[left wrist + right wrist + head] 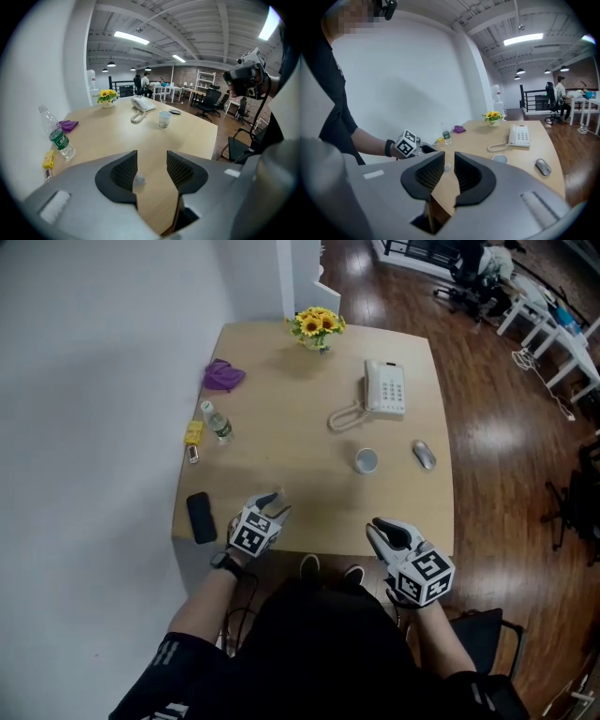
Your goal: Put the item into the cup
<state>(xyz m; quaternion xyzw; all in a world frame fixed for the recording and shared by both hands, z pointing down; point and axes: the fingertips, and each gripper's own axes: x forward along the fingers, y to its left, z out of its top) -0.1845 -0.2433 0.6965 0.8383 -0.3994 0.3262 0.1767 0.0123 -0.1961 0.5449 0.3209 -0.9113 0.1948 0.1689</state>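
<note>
Dark-clothed person (309, 652) at the near edge of a pale wooden table (281, 427), a gripper in each hand. A small white crumpled item (139, 179) lies on the tabletop inside the mouth of the left gripper (279, 502). In the left gripper view it sits at the 9 o'clock side of the gap, just beside the left-hand jaw's ribbed pad; whether it touches the pad cannot be told. That gripper's jaws stand wide, neither pad pressing on the item.

Seen from the head camera, the right gripper (382, 526) hangs over the table's near edge at about 3 o'clock of the left one. Its jaws are a narrow slit apart with nothing held, and its own view shows the item far off through that slit.

A white cup (366, 460) stands upright at 2 o'clock from the left gripper, well apart from the item. A grey mouse (424, 455) lies at the cup's 3 o'clock, and a white telephone (385, 388) toward its 12. A water bottle (217, 422) stands at the left gripper's 11 o'clock, and a black phone (201, 517) lies at its 9.
</note>
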